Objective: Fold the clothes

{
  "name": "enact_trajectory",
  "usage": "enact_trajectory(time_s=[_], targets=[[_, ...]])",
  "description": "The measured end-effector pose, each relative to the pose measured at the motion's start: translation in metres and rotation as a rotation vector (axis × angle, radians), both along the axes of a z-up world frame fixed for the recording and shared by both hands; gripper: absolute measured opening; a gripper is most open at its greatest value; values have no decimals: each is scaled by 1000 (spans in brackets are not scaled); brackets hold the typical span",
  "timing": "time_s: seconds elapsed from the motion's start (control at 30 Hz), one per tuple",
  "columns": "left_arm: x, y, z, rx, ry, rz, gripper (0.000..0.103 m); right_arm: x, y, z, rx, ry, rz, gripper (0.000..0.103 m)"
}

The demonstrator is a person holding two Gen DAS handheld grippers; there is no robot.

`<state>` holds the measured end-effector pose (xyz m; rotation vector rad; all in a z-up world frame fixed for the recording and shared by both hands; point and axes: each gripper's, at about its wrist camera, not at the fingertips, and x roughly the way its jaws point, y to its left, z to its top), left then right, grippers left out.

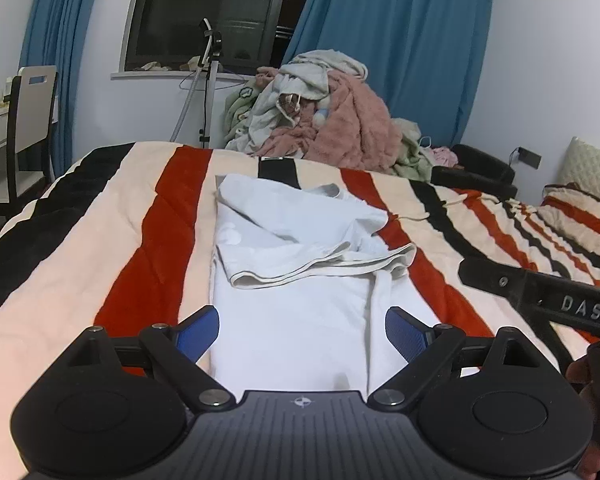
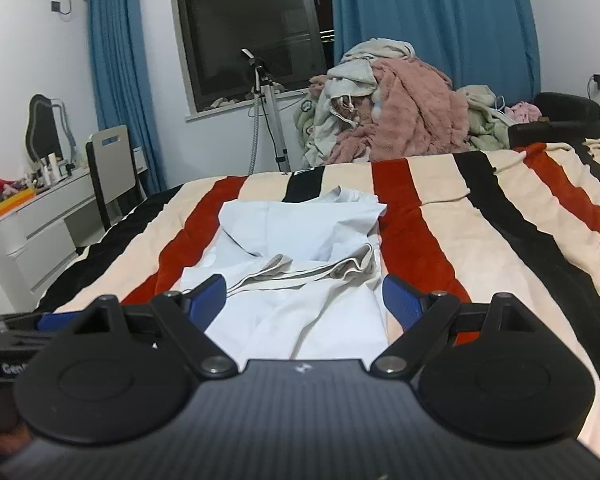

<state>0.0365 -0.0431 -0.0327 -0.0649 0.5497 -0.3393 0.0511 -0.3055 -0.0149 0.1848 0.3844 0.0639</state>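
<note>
Left gripper [image 1: 302, 334]: jaws stand wide apart, blue pads [image 1: 198, 332] exposed, nothing between them. It hovers over the near end of the white garment [image 1: 296, 280]; contact with the cloth cannot be confirmed.

Right gripper [image 2: 304, 300]: jaws likewise spread wide, blue pads [image 2: 402, 300] bare and holding nothing. It is poised above the near end of the same white garment [image 2: 300, 260]. In the left wrist view the right gripper's black body marked "DAS" [image 1: 548, 292] lies just to the right of the garment, above the bedcover.

The white garment lies partly folded on the striped bedcover [image 1: 100, 248], roughly at the middle of it, running lengthwise away from the grippers. A cream-edged hem [image 1: 320, 266] crosses the garment at mid-length, with crumpled folds beyond it.

Surroundings, relative to the garment: beyond its far end, past the edge of the bed, a pile of unfolded laundry [image 1: 332, 116] in pink, grey and green stands against the blue curtain [image 1: 400, 60]. A tripod stand [image 1: 210, 80] stands to the left of that pile, below the dark window [image 1: 208, 12]. A chair [image 1: 32, 128] and a white dresser [image 2: 40, 216] stand well to the left of the garment. A black seat [image 1: 476, 172] sits to the far right.

Nothing lies between either gripper and the garment.
</note>
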Motion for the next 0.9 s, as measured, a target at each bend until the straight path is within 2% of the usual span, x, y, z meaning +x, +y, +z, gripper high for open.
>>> enact_trajectory(time_s=[0.27,0.43,0.57,0.7,0.9], targets=[[11,4,-13,-51,84,22,92,2,1,-3,-22,16,-22,86],[14,-1,-22,-38,109,24,92,4,-3,-4,-13,31,-42,86],[16,-1,-30,-58,158,24,92,6,-6,-6,-13,46,-62,86],[12,6,-42,-133,258,31,92,10,-9,-10,-12,68,-77,86],[23,23,-68,-294,427,80,92,11,-14,-11,19,83,-87,86]])
